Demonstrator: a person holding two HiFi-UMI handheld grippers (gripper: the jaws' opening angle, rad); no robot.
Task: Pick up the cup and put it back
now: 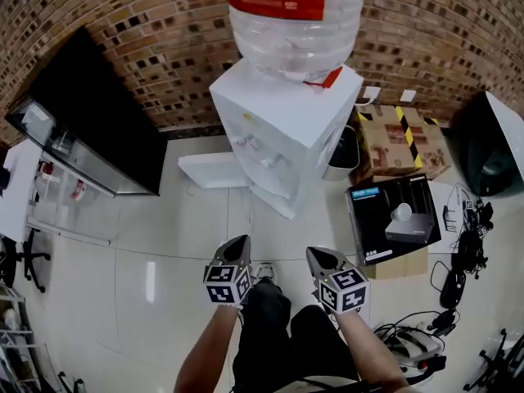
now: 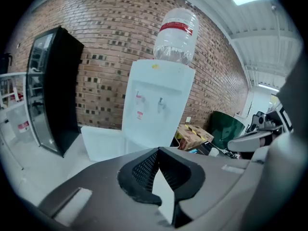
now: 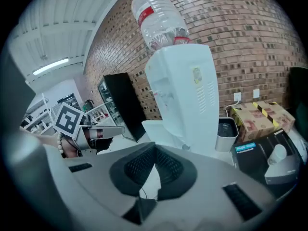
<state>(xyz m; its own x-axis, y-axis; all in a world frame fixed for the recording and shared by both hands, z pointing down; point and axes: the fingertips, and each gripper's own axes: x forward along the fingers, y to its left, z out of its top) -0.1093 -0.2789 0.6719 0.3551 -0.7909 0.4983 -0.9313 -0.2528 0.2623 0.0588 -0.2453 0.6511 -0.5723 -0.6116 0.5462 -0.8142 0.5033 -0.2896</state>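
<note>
Both left gripper (image 1: 237, 246) and right gripper (image 1: 318, 257) are pressed together, empty; reaching the far water dispenser (image 1: 278, 129) unopened, they could topple the cup, unseen here.

No wording can be made out. A red label is borne by the water bottle (image 1: 295, 23) and a blue tag by the black box (image 1: 393, 219), their print unreadable. Square black-and-white markers are carried on the left gripper (image 1: 238, 242) and the right gripper (image 1: 316, 254).

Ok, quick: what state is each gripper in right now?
Left gripper: closed, nothing between the jaws.
Right gripper: closed, nothing between the jaws.
</note>
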